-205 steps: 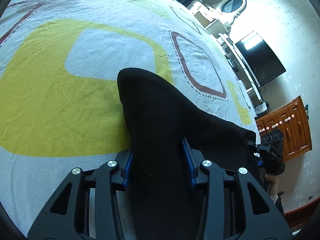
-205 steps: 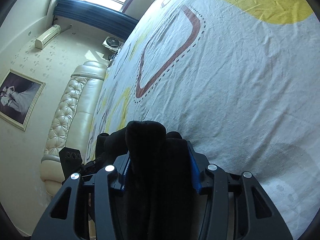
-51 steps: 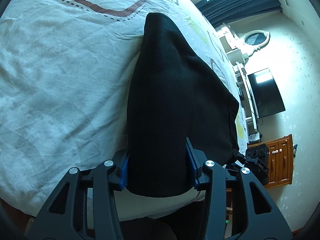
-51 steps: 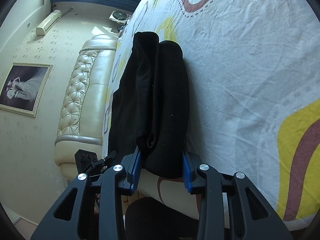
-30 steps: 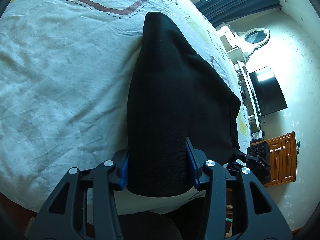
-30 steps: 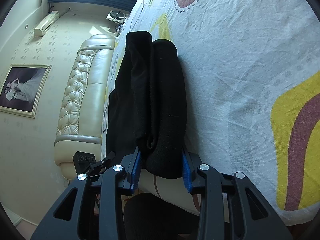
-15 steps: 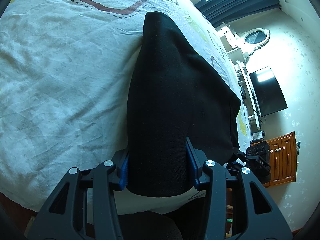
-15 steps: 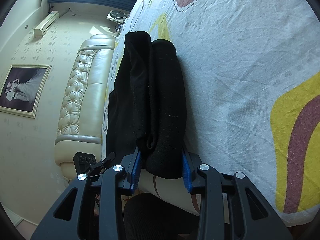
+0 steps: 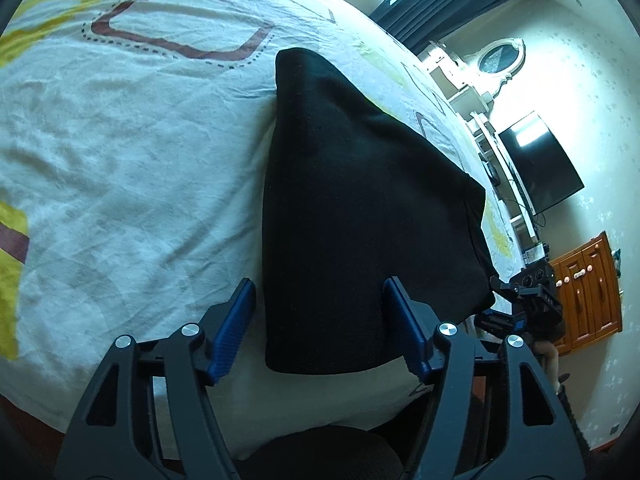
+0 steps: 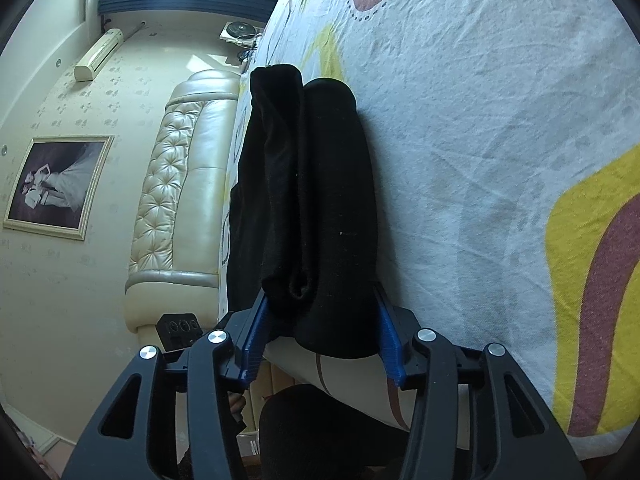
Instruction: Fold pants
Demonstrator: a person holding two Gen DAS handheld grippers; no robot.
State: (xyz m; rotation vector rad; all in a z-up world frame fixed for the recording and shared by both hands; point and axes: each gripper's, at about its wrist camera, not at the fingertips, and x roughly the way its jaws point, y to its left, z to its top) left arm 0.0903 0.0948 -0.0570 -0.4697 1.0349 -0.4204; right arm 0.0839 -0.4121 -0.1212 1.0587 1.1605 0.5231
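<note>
Near the front edge of the bed (image 9: 120,168), the folded black pants (image 9: 360,220) lie as a compact bundle on the patterned sheet (image 10: 480,120), close enough to the edge for both tools to reach them from where the person stands. The left gripper (image 9: 320,320) has just been opening: its blue pads now stand spread to either side of the near end of the bundle, with a sliver of sheet showing between the left pad and the cloth, so it pinches nothing. The right gripper (image 10: 320,332) has just been opening too (less widely), and its pads straddle the rolled side of the pants, where the stacked layers show as thick folds. Whether its pads still brush the cloth I cannot tell, but the fabric no longer looks squeezed.

Both tools seem placed at neighbouring corners because that is where the last fold was carried over and laid down. Judging by the tidy, layered shape, the folding looks finished or nearly so, and letting go is the step in hand. Behind the bundle, the padded headboard (image 10: 180,200) lines the far side of the bed.
</note>
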